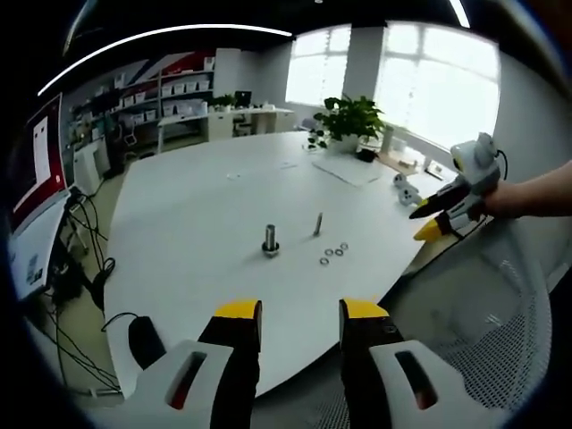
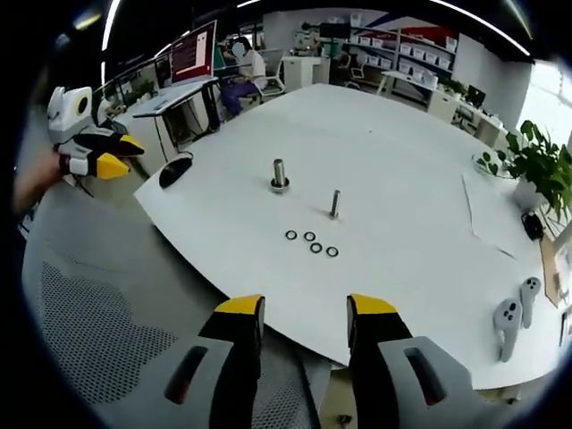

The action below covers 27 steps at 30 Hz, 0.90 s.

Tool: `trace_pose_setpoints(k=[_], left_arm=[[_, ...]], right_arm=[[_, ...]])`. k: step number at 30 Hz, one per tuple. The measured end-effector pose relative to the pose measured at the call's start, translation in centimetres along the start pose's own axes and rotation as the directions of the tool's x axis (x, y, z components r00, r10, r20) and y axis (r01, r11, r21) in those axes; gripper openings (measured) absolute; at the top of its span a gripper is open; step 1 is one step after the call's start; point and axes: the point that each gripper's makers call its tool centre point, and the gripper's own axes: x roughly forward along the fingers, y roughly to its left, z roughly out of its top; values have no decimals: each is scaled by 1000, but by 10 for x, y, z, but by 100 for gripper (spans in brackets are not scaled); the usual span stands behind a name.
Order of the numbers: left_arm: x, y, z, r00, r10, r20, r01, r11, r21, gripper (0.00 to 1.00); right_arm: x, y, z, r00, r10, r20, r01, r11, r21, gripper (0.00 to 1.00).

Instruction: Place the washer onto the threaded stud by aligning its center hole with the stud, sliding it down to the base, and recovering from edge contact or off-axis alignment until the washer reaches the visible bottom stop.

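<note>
White surface (image 2: 420,179): four washers (image 2: 312,242), two upright studs (image 2: 335,203). Left tongs (image 1: 300,313) and right tongs (image 2: 306,308): spread, empty, short of surface edge.

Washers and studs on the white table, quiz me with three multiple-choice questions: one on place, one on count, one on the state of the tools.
1. Where do the washers lie?
A. flat on the table near the thin stud
B. on the thick stud
C. on the chair

2. How many loose washers?
A. two
B. four
C. six

3. The right tool and left tool are:
A. both shut on washers
B. both open, holding nothing
C. one open, one shut

Answers: 1 A, a row on the tabletop beside that stud. 2 B, four rings counted. 3 B, each shows a clear gap.
</note>
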Motion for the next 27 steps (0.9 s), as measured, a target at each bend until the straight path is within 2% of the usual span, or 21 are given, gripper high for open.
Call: trace_pose_setpoints(k=[4,10,17,19,20,27], left_arm=[[1,-1,-4,1000,2,-16,-2,1000,9,33],[1,0,-4,1000,-1,-20,1,1000,6,33],[1,1,-5,1000,6,-19,-6,1000,6,33],[2,0,-5,1000,2,-25,-1,1000,9,33],[2,0,-6,1000,-1,-27,1,1000,9,33],[3,0,-7,999,0,-34,0,1000,6,33]], right_arm=[[12,-9,8,1000,5,-8,-5,1000,-25,39],[43,-15,16,998,27,-49,-30,998,-57,36],[78,-16,16,993,56,-106,-66,994,-89,36],[87,-17,15,991,75,-110,-83,994,-68,35],[93,-18,12,988,83,-134,-90,995,-51,35],[120,-29,8,980,78,-184,-94,993,-78,35]])
